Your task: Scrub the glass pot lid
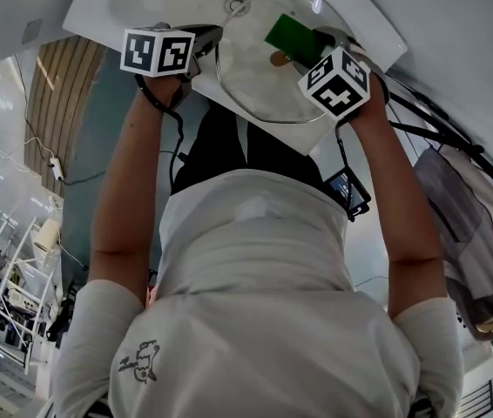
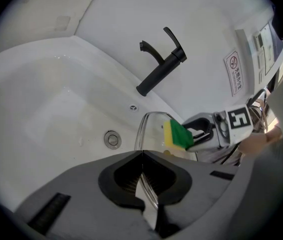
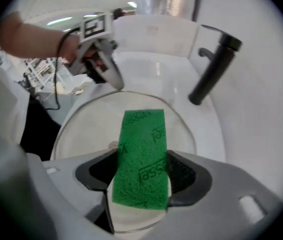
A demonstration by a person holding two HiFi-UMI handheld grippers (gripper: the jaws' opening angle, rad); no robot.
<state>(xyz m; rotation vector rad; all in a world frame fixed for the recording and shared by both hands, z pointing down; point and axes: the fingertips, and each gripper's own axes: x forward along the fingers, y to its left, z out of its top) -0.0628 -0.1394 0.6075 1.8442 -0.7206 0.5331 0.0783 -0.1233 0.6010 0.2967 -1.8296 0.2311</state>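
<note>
Head view — EDITOR: How far along is the scrub?
PHOTOGRAPHER: Mid-job, I'd judge. Left tool (image 2: 142,156) pinches the glass pot lid (image 1: 255,77) by its rim, holding it above the sink (image 1: 124,7) at its near edge. Right tool (image 3: 141,176) clamps a green sponge (image 3: 141,144), seemingly flat against the glass. No suds show, and I can't tell how much is clean.
EDITOR: Room to work?
PHOTOGRAPHER: Plenty. Black faucet (image 2: 161,64) stands at the far rim, well apart, with open basin and drain (image 2: 112,139) below. Only the left tool's hold on the rim cramps the sponge's sweep on that side.
</note>
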